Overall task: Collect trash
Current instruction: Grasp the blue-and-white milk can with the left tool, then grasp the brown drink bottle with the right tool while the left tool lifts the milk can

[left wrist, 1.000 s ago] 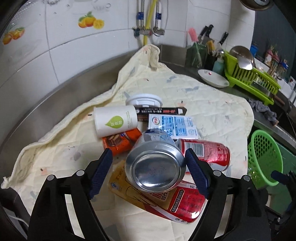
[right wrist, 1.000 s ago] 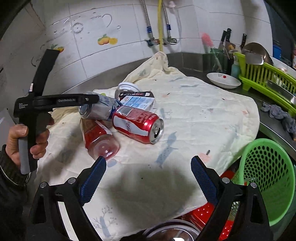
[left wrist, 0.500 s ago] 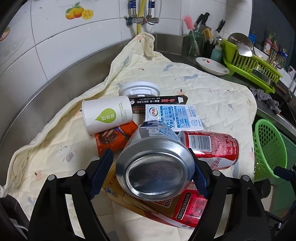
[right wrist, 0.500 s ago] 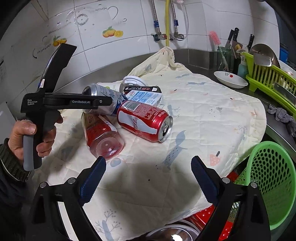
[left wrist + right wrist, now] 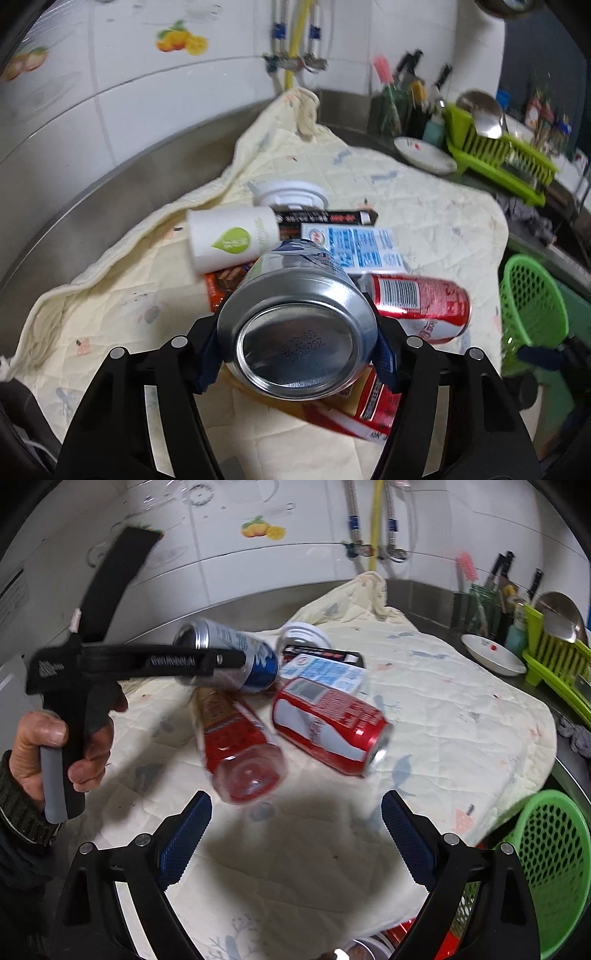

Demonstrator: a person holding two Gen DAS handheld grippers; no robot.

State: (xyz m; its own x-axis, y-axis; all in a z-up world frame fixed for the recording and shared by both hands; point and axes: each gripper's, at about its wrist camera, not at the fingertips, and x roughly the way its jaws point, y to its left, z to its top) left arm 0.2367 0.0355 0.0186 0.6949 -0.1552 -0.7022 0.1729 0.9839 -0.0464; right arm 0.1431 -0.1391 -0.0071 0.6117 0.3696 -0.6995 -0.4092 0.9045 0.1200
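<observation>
Gripping a silver-and-blue can (image 5: 299, 328) in the left tool (image 5: 297, 350), blue pads (image 5: 384, 360) pressing on both sides after just closing in on it; can tilted, its base toward the left wrist camera, with a stamped code on the base too blurred to read. Showing the same can (image 5: 229, 657) lifted clear of the cloth in the right wrist view, beside the left tool's (image 5: 236, 661) black arm reading "GenRobot.AI", with a hand (image 5: 55, 749) clasping the grey grip.

Hovering wide and empty with the right tool (image 5: 295, 827) over the pale quilted cloth (image 5: 461, 720) covering the worktop (image 5: 122, 192).

Lying on the cloth below the lifted can: a red cola can (image 5: 328, 727) on its side with a barcode and white script not legible; a red-labelled clear bottle (image 5: 240, 753), writing blurred; a blue-and-white carton (image 5: 354, 249) with small print too fine to read; a dark box (image 5: 325, 219) with red lettering; a white paper cup (image 5: 232, 243) bearing a green leaf logo; an orange wrapper (image 5: 223, 286); a white lid (image 5: 291, 194).

Standing at the right edge of the worktop: a green mesh basket (image 5: 550, 867).
</observation>
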